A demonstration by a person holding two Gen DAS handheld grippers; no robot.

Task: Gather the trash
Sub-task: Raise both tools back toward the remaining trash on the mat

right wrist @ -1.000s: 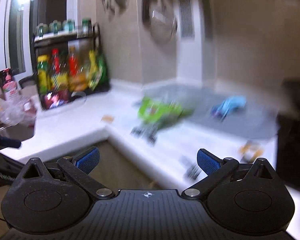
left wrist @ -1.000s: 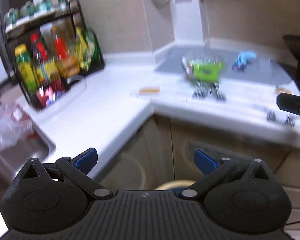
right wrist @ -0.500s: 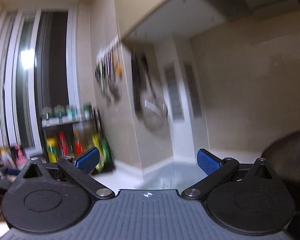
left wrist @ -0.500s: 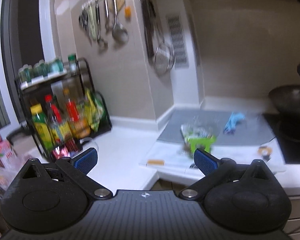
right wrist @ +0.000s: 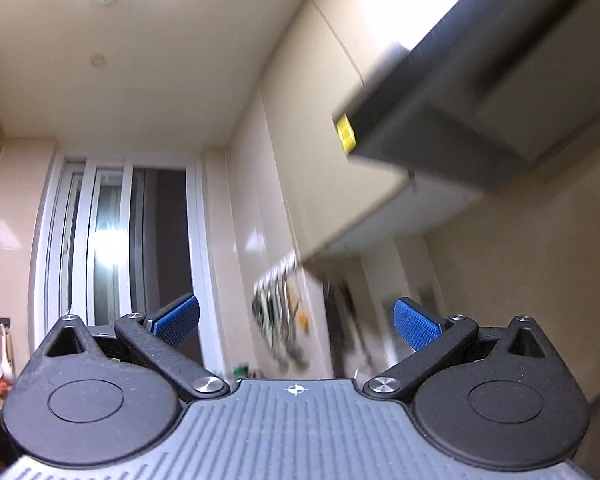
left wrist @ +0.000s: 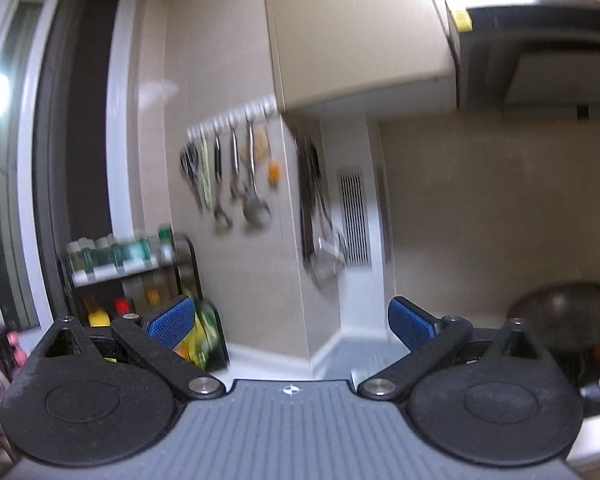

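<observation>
No trash shows in either view now. My left gripper (left wrist: 290,326) is open and empty, with blue pads (left wrist: 168,324) wide apart, and it points up at the kitchen wall corner. My right gripper (right wrist: 296,324) is open and empty too, and it points steeply up at the ceiling and upper cabinets. The countertop with the trash is hidden below both views; only a strip of counter (left wrist: 260,368) shows at the wall.
A bottle rack (left wrist: 132,280) stands at the left wall. Utensils (left wrist: 236,184) hang on a rail, a strainer (left wrist: 328,256) beside them. A dark wok (left wrist: 568,316) sits at right. The range hood (right wrist: 480,92) and upper cabinet (right wrist: 312,140) hang overhead.
Both grippers have tilted upward fast. The counter with the green package, blue glove and wrappers has dropped out of view. Both stay open.
</observation>
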